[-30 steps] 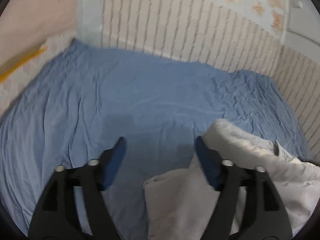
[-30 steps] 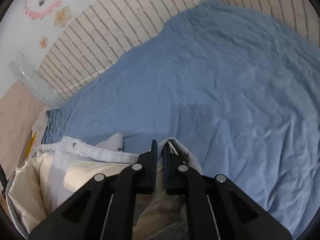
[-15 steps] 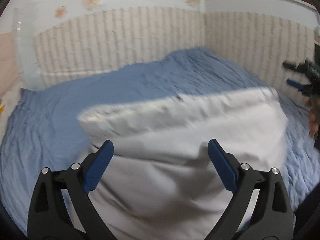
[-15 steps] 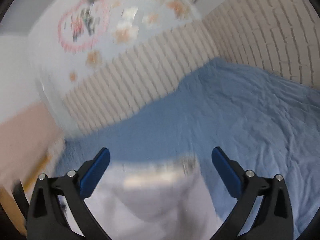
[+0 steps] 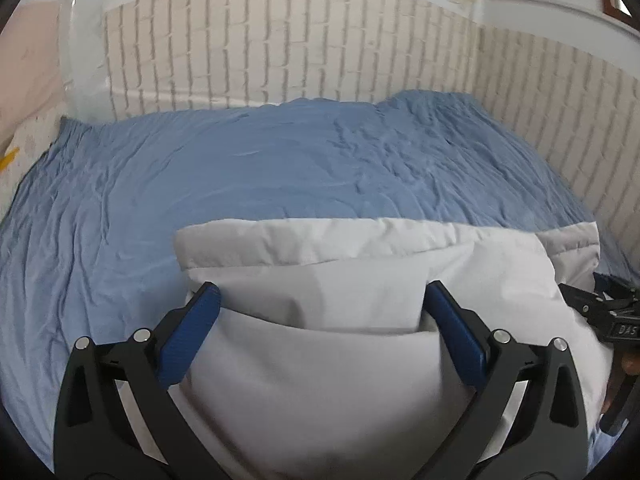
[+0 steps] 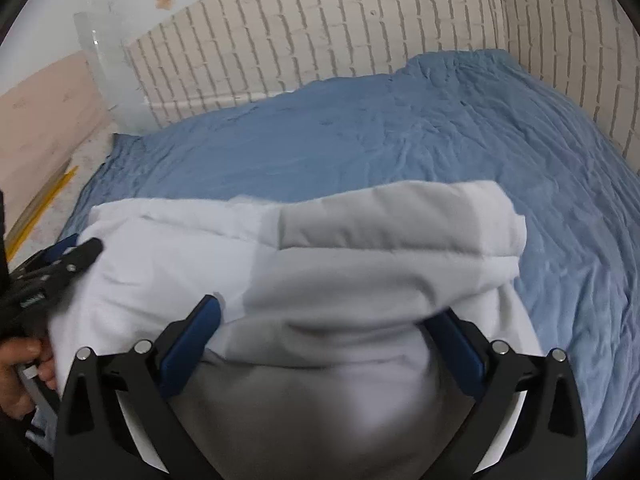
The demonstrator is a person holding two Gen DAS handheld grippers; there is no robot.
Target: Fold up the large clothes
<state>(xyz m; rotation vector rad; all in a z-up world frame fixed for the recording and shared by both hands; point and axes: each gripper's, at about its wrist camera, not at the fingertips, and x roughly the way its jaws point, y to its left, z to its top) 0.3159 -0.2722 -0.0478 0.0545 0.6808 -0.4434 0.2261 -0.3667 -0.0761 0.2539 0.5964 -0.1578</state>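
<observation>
A bulky white padded garment lies folded in a thick bundle on the blue bed sheet. My left gripper is wide open, its blue pads on either side of the bundle's near part. My right gripper is also wide open, straddling the same garment from the other side. The right gripper shows at the right edge of the left wrist view, and the left gripper at the left edge of the right wrist view. The garment's underside is hidden.
A white brick-pattern wall borders the bed at the back and the right. A pink panel and a floor strip with a yellow line lie to the left. The blue sheet stretches beyond the garment.
My right gripper was shut on the garment's edge one second ago and has opened wide. Both grippers have swung over the garment, which now lies as a folded bundle between their fingers.
</observation>
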